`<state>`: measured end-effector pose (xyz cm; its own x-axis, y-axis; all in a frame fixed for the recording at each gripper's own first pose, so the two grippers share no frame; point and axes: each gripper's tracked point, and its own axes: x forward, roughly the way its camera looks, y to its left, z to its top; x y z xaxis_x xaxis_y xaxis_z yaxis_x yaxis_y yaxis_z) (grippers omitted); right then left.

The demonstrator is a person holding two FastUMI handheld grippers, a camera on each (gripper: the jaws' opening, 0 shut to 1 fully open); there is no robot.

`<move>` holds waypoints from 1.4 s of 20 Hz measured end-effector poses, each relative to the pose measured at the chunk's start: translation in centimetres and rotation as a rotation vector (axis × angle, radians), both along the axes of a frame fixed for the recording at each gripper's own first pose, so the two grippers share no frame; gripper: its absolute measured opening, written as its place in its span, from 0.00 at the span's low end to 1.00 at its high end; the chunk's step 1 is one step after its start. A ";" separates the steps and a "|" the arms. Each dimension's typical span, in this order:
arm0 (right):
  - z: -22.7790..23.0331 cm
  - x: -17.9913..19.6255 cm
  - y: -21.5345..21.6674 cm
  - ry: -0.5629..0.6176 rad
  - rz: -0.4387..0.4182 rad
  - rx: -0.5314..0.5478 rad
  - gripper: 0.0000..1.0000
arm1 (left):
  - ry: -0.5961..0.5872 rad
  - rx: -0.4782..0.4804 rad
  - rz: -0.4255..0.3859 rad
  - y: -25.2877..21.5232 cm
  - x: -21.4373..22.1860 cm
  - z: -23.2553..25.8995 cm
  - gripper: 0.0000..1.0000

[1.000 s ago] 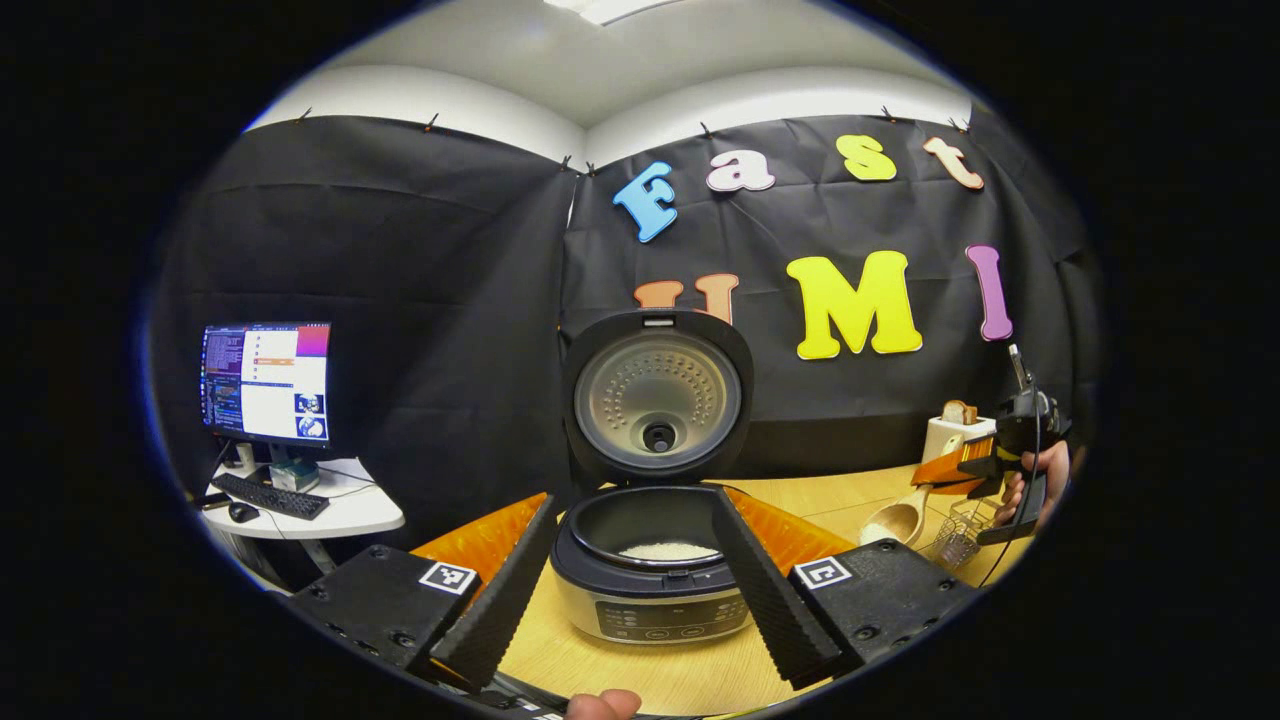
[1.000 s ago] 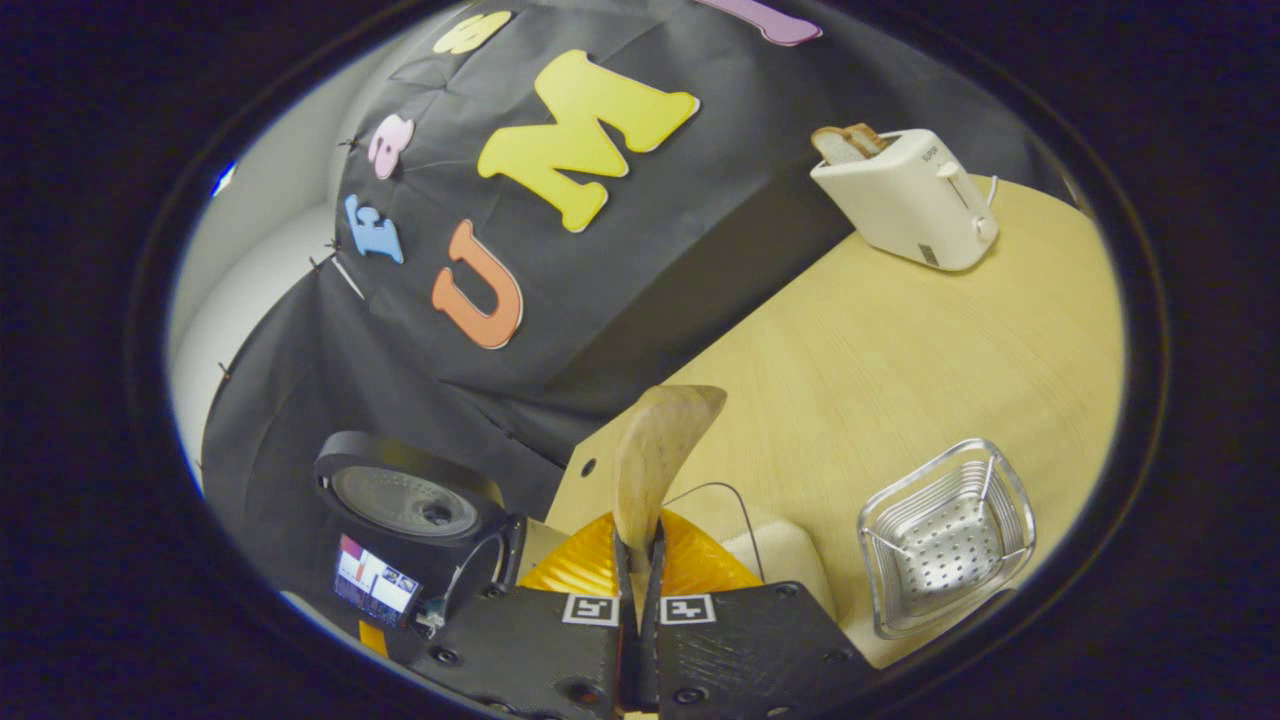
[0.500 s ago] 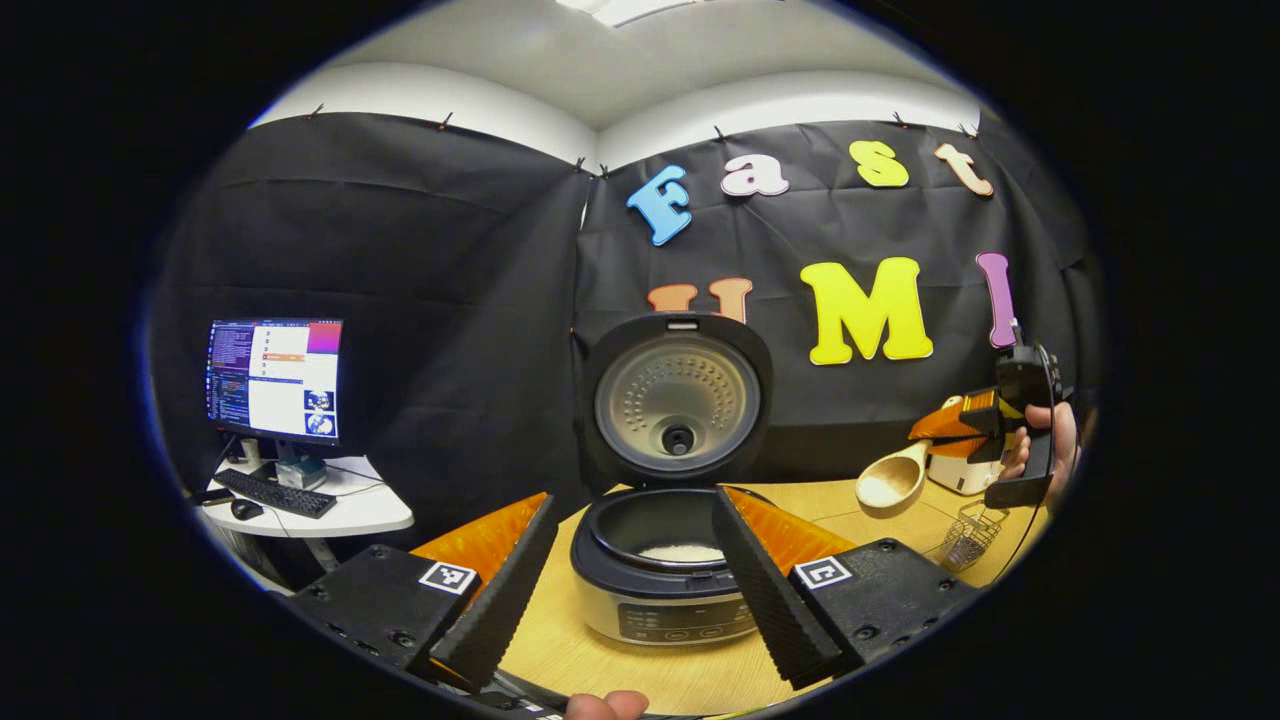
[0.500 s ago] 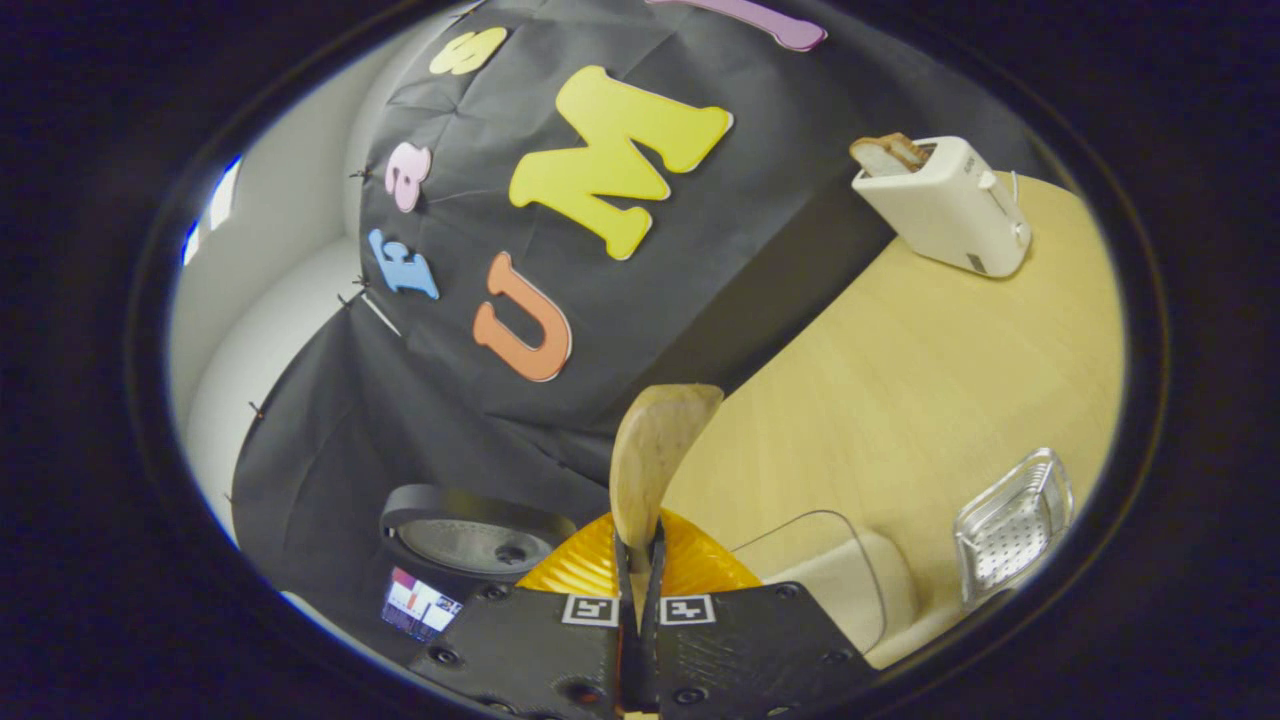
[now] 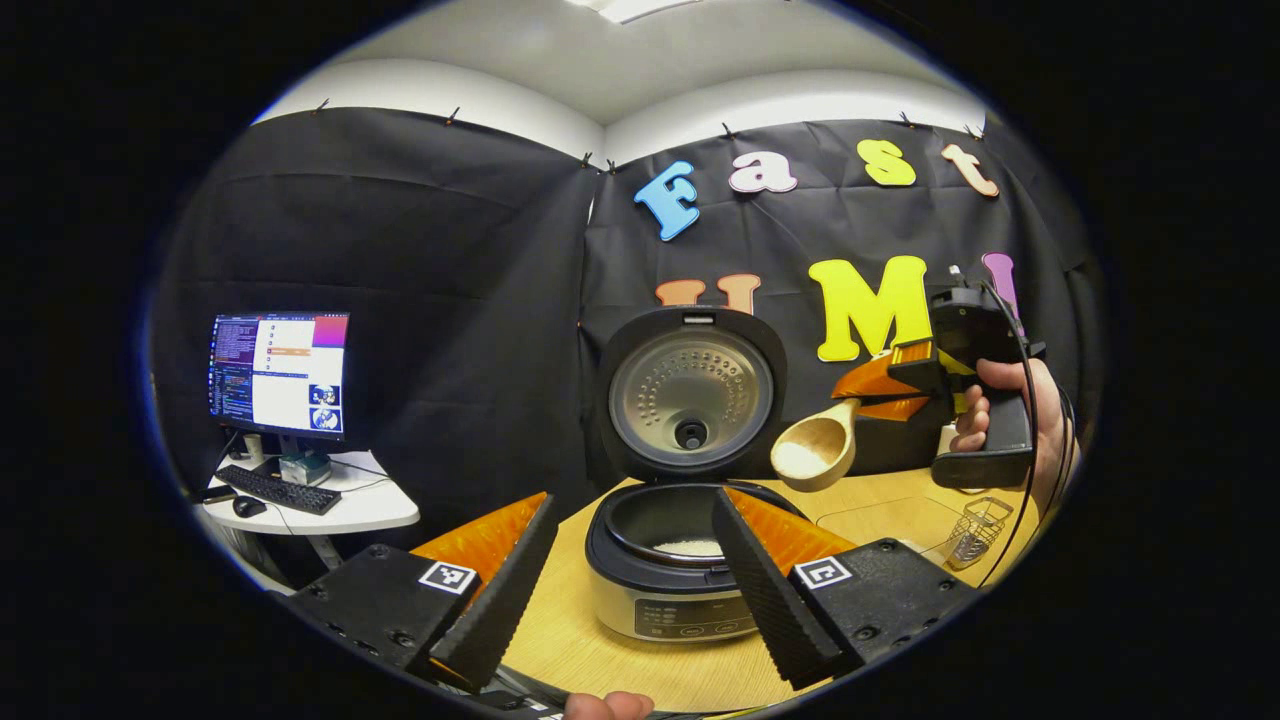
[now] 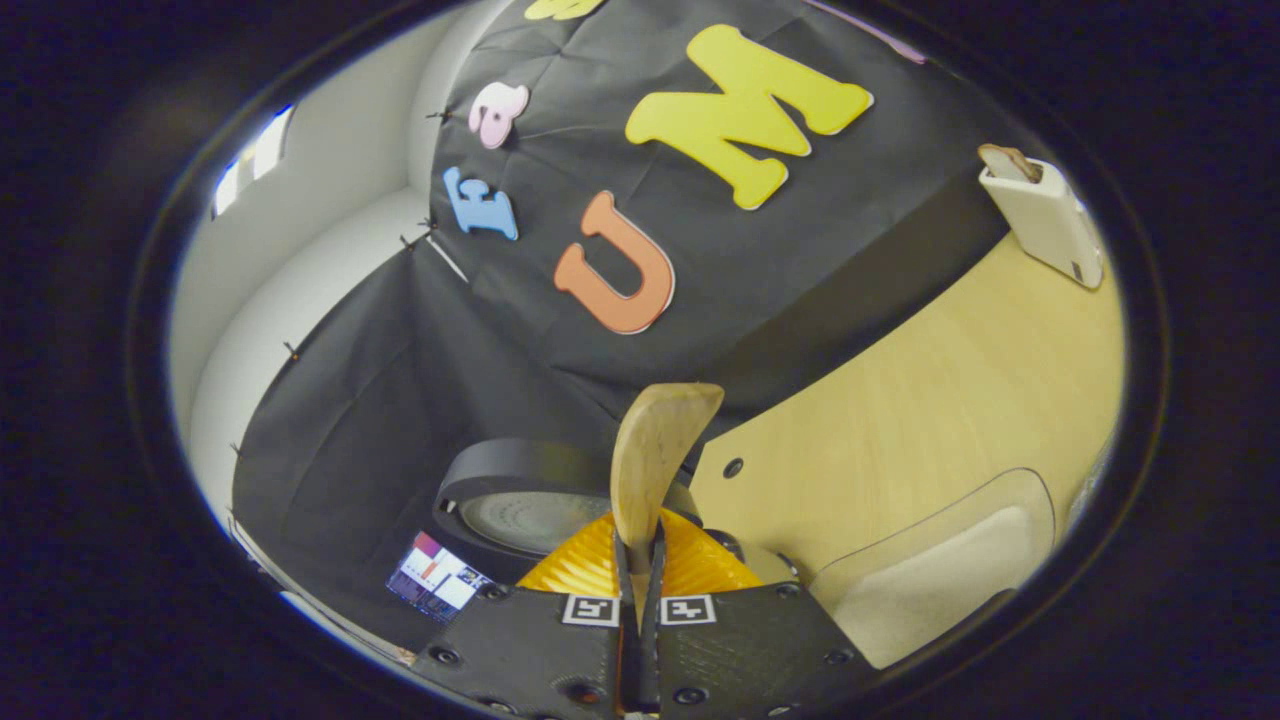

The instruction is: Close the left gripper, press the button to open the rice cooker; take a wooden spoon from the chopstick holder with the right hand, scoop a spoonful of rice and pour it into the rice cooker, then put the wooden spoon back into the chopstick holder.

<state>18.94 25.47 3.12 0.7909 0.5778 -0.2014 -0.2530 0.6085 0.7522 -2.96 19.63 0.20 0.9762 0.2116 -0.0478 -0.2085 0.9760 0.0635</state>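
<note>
Wooden spoon riding right of centre in the left gripper view, bowl up, carrying a small heap of white rice, presumably kept level so nothing spills in transit. Clamped by its handle in the right gripper, fingers pressed together on it; same grip showing at bottom centre of the right gripper view, spoon standing up between the closed fingers. Hovering just right of the rice cooker, lid standing open at frame centre, some rice already lying in the pot. Left gripper waiting at the bottom of its own view, fingers spread wide on either side of the cooker, holding nothing, likely parked clear of the pouring path. Chopstick holder sitting at lower right on the wooden table. Judging the step as transfer toward the pot; pour not yet made.
</note>
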 end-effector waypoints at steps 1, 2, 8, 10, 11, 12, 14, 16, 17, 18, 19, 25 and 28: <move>0.2 0.0 0.7 -0.015 0.002 -0.013 0.00 | 0.002 -0.001 -0.003 0.0 0.0 0.0 0.99; 0.3 0.1 1.3 -0.028 0.004 -0.031 0.00 | 0.004 -0.003 -0.002 0.1 0.1 0.0 0.99; 0.1 0.4 3.5 -0.099 -0.004 -0.158 0.00 | -0.003 0.024 0.009 1.4 -0.3 0.0 0.99; -0.1 0.6 3.8 -0.117 -0.011 -0.196 0.01 | 0.005 0.029 0.023 1.9 -0.4 -0.3 0.99; -0.1 0.8 4.1 -0.124 -0.011 -0.210 0.01 | 0.007 0.030 0.023 1.9 -0.4 -0.3 0.99; -0.2 0.8 4.3 -0.132 -0.013 -0.223 0.00 | 0.011 0.030 0.023 1.8 -0.5 -0.4 0.99; -0.3 0.9 4.6 -0.156 -0.015 -0.261 0.00 | 0.016 0.031 0.021 1.8 -0.4 -0.6 0.99; -0.2 0.8 5.4 -0.199 -0.015 -0.312 0.00 | 0.022 0.024 0.004 1.5 -0.3 -0.9 0.99; -0.2 0.7 5.8 -0.228 -0.015 -0.342 0.01 | 0.026 0.026 0.015 2.0 -0.4 -0.8 0.99; -0.2 0.7 6.2 -0.256 -0.016 -0.374 0.00 | 0.025 0.029 0.024 2.3 -0.6 -0.8 0.99; -0.1 0.7 6.5 -0.277 -0.017 -0.402 0.01 | 0.021 0.028 0.026 2.4 -0.6 -0.7 0.99; 0.2 0.6 7.6 -0.374 -0.023 -0.534 0.00 | 0.019 0.024 0.034 2.6 -0.6 -0.7 0.99; 0.4 0.3 8.2 -0.432 -0.025 -0.603 0.00 | 0.022 0.032 0.038 2.6 -0.7 -0.7 0.99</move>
<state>19.20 33.70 3.48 0.8831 0.4459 -0.1457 -0.4312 0.8939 0.1226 -3.67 22.18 -0.45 0.9662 0.2502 -0.0615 -0.2435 0.9648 0.0995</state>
